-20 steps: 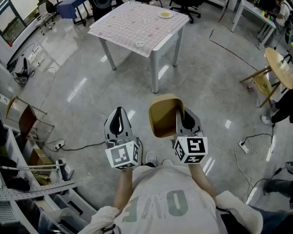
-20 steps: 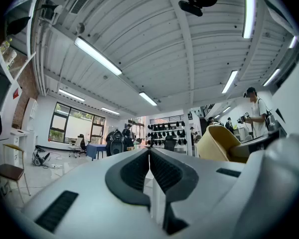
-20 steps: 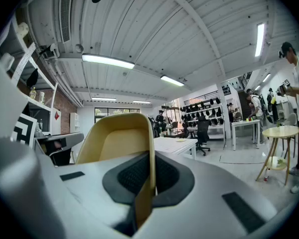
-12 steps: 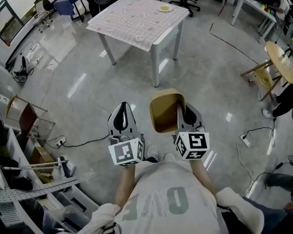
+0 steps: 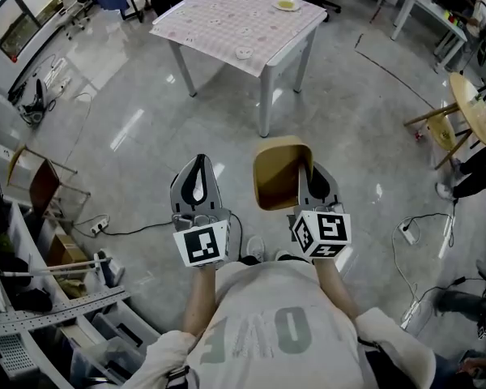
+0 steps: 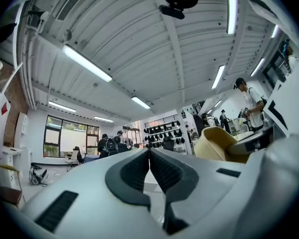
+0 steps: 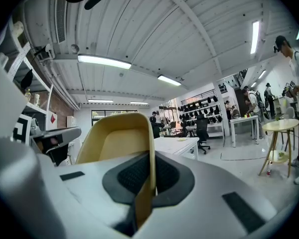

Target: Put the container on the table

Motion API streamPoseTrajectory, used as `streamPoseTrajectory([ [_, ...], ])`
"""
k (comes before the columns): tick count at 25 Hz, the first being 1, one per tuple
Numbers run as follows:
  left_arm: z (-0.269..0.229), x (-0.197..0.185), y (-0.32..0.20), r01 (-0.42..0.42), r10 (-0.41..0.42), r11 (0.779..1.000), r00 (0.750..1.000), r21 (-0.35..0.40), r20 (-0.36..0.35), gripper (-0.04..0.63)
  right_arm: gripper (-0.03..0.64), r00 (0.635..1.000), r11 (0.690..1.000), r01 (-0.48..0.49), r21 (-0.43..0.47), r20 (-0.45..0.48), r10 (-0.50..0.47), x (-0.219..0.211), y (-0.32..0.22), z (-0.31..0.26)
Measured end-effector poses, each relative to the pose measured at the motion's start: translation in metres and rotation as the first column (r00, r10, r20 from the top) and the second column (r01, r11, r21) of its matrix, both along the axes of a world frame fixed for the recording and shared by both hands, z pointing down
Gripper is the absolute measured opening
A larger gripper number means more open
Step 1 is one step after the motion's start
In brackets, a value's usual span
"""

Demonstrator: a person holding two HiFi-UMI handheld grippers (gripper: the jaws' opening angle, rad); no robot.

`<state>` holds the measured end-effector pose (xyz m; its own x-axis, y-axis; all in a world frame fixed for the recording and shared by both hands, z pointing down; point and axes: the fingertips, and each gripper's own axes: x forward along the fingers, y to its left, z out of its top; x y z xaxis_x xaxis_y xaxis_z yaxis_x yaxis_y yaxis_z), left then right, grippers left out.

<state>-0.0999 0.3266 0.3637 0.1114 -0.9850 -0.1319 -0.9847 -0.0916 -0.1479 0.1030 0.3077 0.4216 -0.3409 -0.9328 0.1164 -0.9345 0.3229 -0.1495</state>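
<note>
A tan, open-topped container (image 5: pixel 277 175) hangs in the air over the floor, its right wall pinched between the jaws of my right gripper (image 5: pixel 300 173). In the right gripper view the container (image 7: pixel 117 138) fills the left half and its wall runs down between the black pads (image 7: pixel 164 176). My left gripper (image 5: pixel 196 168) is held beside it, shut and empty; its black pads (image 6: pixel 139 171) meet along a thin line. The table (image 5: pixel 227 23) with a pale patterned cloth stands ahead across the floor, also seen as the white table (image 7: pixel 177 144).
On the table lie a small white dish (image 5: pixel 243 53) near its front edge and a yellow plate (image 5: pixel 287 5) at the back. A round wooden stool (image 5: pixel 470 108) stands at the right. Shelving (image 5: pixel 32 298) lines the left. Cables (image 5: pixel 425 241) trail on the floor. People stand farther off.
Both grippers and the container have stayed level while the table has shifted slightly right and nearer in the head view; the grip is unchanged.
</note>
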Motion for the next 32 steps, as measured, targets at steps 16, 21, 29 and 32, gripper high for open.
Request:
streamPoseTrajectory([
  [16, -0.003, -0.041, -0.131, -0.008, 0.008, 0.999, 1.0, 0.051, -0.001, 0.029, 0.032, 0.997, 0.997, -0.075, 0.026, 0.022, 0.075, -0.002, -0.109, 0.019],
  [21, -0.013, -0.039, -0.209, -0.036, 0.038, 0.996, 0.999, 0.087, -0.019, 0.029, 0.032, 0.996, 0.995, -0.084, 0.051, 0.031, 0.082, -0.004, -0.191, 0.017],
  [29, -0.019, -0.036, -0.374, -0.056, 0.058, 0.996, 0.998, 0.071, -0.017, 0.029, 0.032, 0.997, 0.996, -0.073, 0.049, 0.029, 0.071, -0.009, -0.362, 0.003],
  [32, -0.021, -0.042, -0.452, -0.043, 0.045, 0.997, 0.999, 0.06, -0.03, 0.029, 0.032, 0.999, 0.998, -0.05, 0.039, 0.023, 0.049, -0.018, -0.437, -0.002],
])
